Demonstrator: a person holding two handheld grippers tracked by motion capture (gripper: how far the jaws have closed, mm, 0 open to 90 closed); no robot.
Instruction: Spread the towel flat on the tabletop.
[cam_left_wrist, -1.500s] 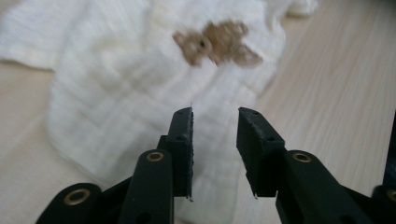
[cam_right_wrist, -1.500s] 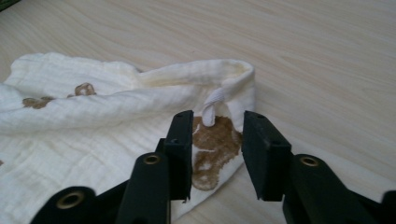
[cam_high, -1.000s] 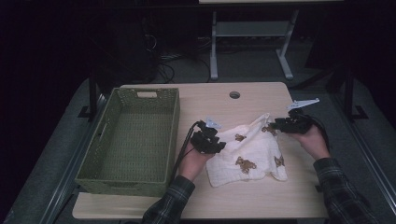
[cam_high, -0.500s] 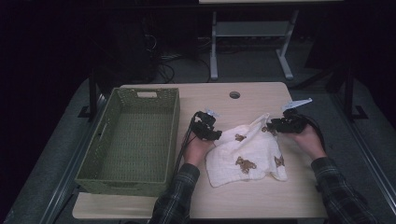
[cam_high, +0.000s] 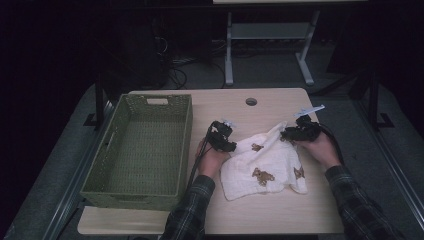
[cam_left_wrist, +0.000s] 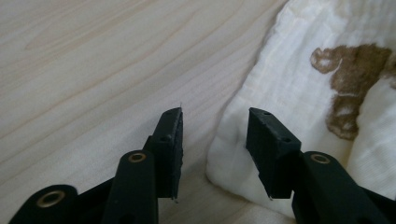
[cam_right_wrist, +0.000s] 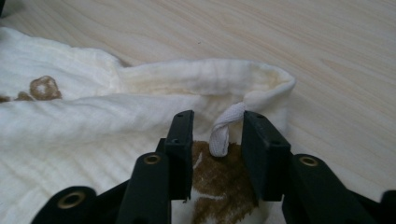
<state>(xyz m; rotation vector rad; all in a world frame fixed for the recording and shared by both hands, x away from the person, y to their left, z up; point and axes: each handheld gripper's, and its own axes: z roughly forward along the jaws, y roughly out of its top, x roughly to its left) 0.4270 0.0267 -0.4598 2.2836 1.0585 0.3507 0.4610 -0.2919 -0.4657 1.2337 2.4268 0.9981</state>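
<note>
A white cloth (cam_high: 265, 165) printed with brown bears lies crumpled on the table, right of centre. My left gripper (cam_high: 223, 138) sits low at its left edge. In the left gripper view its jaws (cam_left_wrist: 215, 116) have just opened a little and stand apart, with the cloth's edge (cam_left_wrist: 303, 70) reaching into the gap, unpressed. My right gripper (cam_high: 295, 133) is at the cloth's far right corner. In the right gripper view its jaws (cam_right_wrist: 217, 119) have just been closing around a small white loop (cam_right_wrist: 222, 135) on the cloth (cam_right_wrist: 93, 121). The loop brushes one pad, with a gap on the other side.
A green woven basket (cam_high: 185, 145), with nothing in it, stands on the left half of the table, close beside my left hand. A cable hole (cam_high: 251, 101) lies near the far edge. Bare wood runs along the front of the table (cam_high: 280, 215).
My left gripper has slid a little farther up the table along the cloth's left edge and dropped lower. My right gripper has shifted slightly left and down onto the cloth's corner.
</note>
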